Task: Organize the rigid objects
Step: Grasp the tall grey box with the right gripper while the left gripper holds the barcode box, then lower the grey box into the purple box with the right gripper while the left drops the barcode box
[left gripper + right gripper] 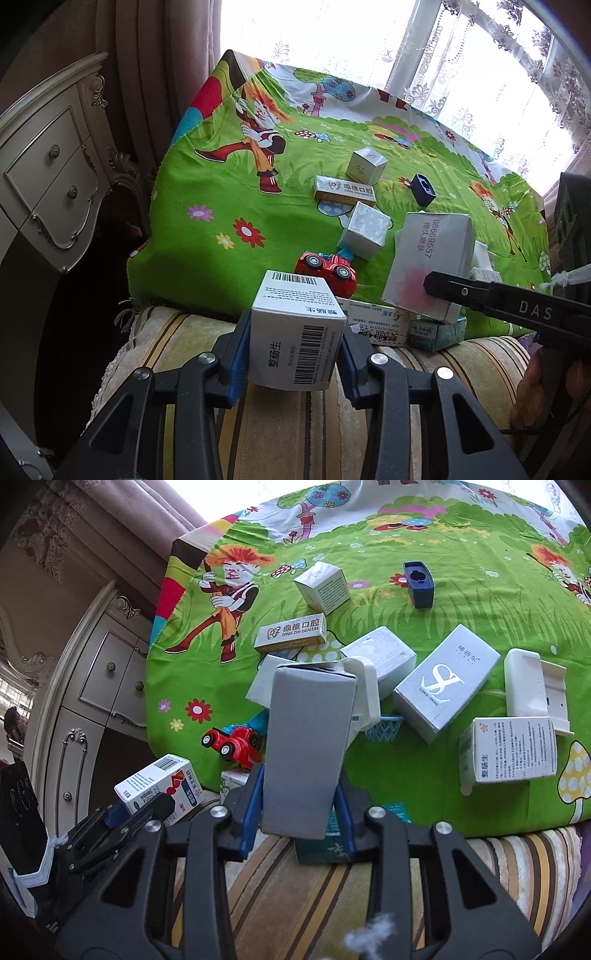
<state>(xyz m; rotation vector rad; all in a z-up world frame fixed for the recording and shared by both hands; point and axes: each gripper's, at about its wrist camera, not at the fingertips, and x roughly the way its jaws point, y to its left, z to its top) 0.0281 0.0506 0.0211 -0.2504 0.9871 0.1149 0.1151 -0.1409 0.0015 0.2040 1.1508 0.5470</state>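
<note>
My left gripper point(295, 354) is shut on a white medicine box point(291, 295) with barcodes, held over the striped cushion edge. In the right wrist view that same left gripper point(147, 808) and its box point(159, 782) sit at the lower left. My right gripper point(300, 786) is shut on a tall grey-white carton point(310, 731), tilted up over the pile. From the left wrist view the carton point(428, 266) shows a pink blotch, and one finger of the right gripper point(436, 291) presses its side. A red toy car point(232, 744) lies between the two held boxes.
Several boxes lie on the green cartoon cloth point(406, 794): a dental box point(291, 633), a white cube point(323, 585), a navy case point(419, 583), a silver carton point(443, 683), a white plastic holder point(532, 686), another medicine box point(509, 753). A teal box point(439, 332) lies at the cloth's edge. A cream dresser point(48, 177) stands to the left.
</note>
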